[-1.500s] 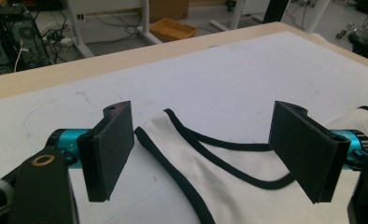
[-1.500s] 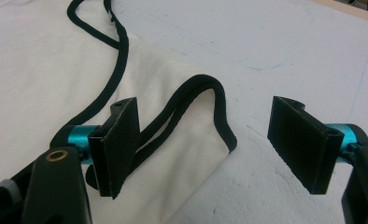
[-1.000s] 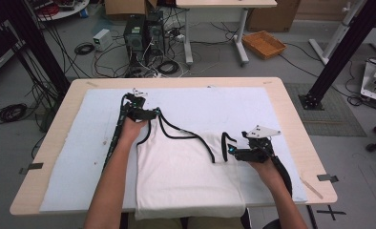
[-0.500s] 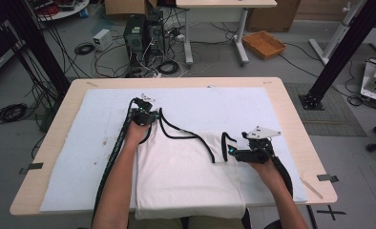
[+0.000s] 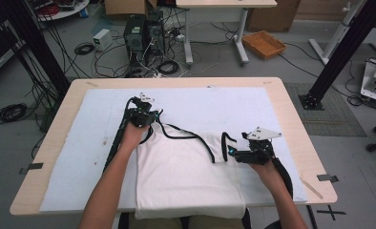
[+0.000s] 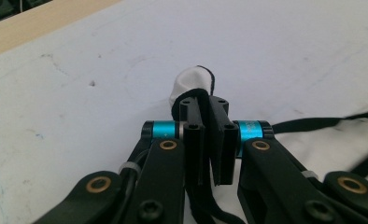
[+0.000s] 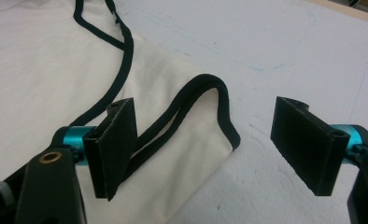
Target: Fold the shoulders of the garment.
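The white black-trimmed top lies flat at the table's six o'clock edge on a white mat, its eleven-o'clock strap just clamped in the left gripper, while the right gripper, jaws spread, straddles the three-o'clock strap.

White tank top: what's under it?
The white tank top lies on a pale mat covering the wooden table. Whatever sits beneath the fabric itself is covered.

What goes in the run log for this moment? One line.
left tongs: just closed, shut on strap | right tongs: open over other strap | top: flat on mat
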Demonstrator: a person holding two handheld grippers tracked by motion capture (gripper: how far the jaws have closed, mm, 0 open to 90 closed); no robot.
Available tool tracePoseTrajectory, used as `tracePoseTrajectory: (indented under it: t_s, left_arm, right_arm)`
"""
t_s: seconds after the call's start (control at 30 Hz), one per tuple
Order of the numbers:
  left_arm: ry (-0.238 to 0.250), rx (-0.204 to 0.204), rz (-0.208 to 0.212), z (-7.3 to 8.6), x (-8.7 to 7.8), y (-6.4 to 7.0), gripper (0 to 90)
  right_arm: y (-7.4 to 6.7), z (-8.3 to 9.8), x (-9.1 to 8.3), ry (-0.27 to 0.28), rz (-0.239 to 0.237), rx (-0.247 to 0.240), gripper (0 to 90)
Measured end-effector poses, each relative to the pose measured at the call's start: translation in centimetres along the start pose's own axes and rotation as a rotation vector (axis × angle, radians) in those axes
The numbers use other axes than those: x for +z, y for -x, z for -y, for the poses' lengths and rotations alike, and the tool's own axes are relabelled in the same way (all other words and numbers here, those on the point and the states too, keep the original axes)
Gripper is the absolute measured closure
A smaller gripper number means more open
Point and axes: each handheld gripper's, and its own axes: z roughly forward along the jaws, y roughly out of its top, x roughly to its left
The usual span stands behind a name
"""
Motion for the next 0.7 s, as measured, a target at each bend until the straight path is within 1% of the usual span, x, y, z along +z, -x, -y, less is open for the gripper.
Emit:
tracePoseTrajectory:
  t_s: [0.03, 0.1, 0.13, 0.2, 0.23, 0.27, 0.3, 0.33, 0.37, 0.43, 0.47, 0.5, 0.57, 0.63, 0.67, 0.7]
  left_arm:
    - [0.025, -0.007, 0.018, 0.3, -0.4, 0.2, 84.9]
    - [0.06, 0.005, 0.04, 0.9, -1.3, 0.5, 84.8]
    - [0.09, -0.003, 0.063, 1.4, -1.6, 0.6, 84.8]
    - [0.157, -0.025, 0.124, 2.3, -2.3, 0.7, 84.8]
    - [0.179, -0.042, 0.147, 2.7, -2.6, 0.8, 84.8]
    - [0.189, -0.046, 0.164, 3.1, -2.8, 0.9, 84.8]
    - [0.19, -0.052, 0.17, 3.4, -3.0, 1.0, 84.8]
    - [0.181, -0.053, 0.17, 3.6, -3.1, 1.1, 84.8]
    - [0.163, -0.048, 0.169, 3.8, -3.3, 1.3, 84.8]
    - [0.134, -0.063, 0.156, 3.9, -3.7, 1.6, 84.8]
    - [0.128, -0.064, 0.153, 3.9, -3.9, 1.8, 84.9]
    - [0.118, -0.055, 0.152, 4.0, -4.2, 2.0, 84.8]
    - [0.115, -0.039, 0.158, 4.1, -4.7, 2.5, 84.8]
    - [0.118, -0.036, 0.168, 4.3, -5.3, 2.9, 84.7]
    - [0.118, -0.038, 0.173, 4.5, -5.6, 3.1, 84.7]
    - [0.124, -0.054, 0.184, 4.8, -6.0, 3.3, 84.5]
  right_arm:
    - [0.0, 0.0, 0.0, 0.0, 0.0, 0.001, 22.6]
    - [-0.1, 0.0, -0.1, 0.004, -0.002, -0.002, 22.6]
    - [-0.1, 0.0, -0.1, 0.005, -0.003, -0.001, 22.6]
    - [-0.2, 0.0, -0.1, 0.006, -0.003, 0.0, 22.6]
    - [-0.2, 0.0, -0.1, 0.005, -0.002, -0.002, 22.6]
    - [-0.2, 0.0, -0.1, 0.004, -0.001, -0.001, 22.6]
    - [-0.3, 0.0, -0.1, 0.004, -0.003, -0.002, 22.6]
    - [-0.3, 0.0, -0.1, 0.003, -0.003, 0.001, 22.6]
    - [-0.4, 0.0, -0.1, 0.003, -0.004, 0.0, 22.6]
    - [-0.4, 0.0, -0.1, 0.003, -0.001, -0.001, 22.6]
    - [-0.4, 0.0, -0.1, 0.004, -0.001, -0.003, 22.6]
    - [-0.5, 0.0, -0.1, 0.003, -0.002, -0.002, 22.6]
    - [-0.5, 0.1, -0.1, 0.002, -0.003, -0.005, 22.6]
    - [-0.5, 0.1, -0.1, -0.001, -0.003, -0.001, 22.6]
    - [-0.5, 0.1, -0.1, -0.001, -0.001, -0.001, 22.6]
    - [-0.5, 0.2, -0.1, -0.002, -0.002, 0.001, 22.6]
